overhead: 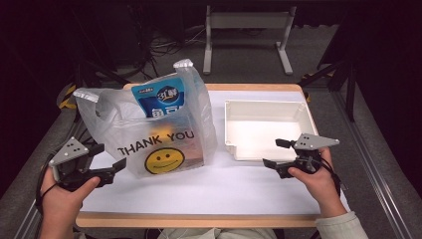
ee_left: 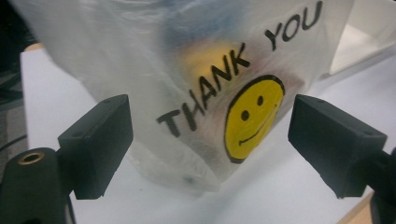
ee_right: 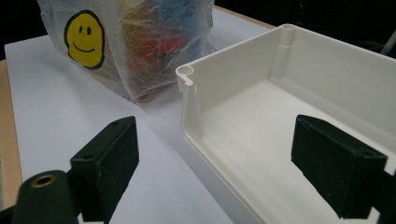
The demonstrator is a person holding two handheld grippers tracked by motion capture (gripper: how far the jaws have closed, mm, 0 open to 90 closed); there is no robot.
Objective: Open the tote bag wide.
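Note:
A clear plastic bag (overhead: pixel 164 134) printed "THANK YOU" with a yellow smiley stands upright at the table's left middle. A blue packet (overhead: pixel 161 99) sticks out of its top, and other coloured goods show dimly through it. My left gripper (overhead: pixel 109 157) hovers open just left of the bag's lower corner, apart from it. In the left gripper view the bag (ee_left: pixel 187 70) rises beyond the wide-spread jaws of that gripper (ee_left: pixel 210 140). My right gripper (overhead: pixel 275 153) is open at the near left corner of a white tray (overhead: pixel 263 102). The right gripper view shows this gripper (ee_right: pixel 215 154) with nothing between its pads.
The white tray (ee_right: pixel 233 70) is empty and sits right of the bag (ee_right: pixel 135 51). A white sheet (overhead: pixel 209 189) covers the wooden tabletop. A metal stand (overhead: pixel 249 20) and cables lie on the floor beyond the table's far edge.

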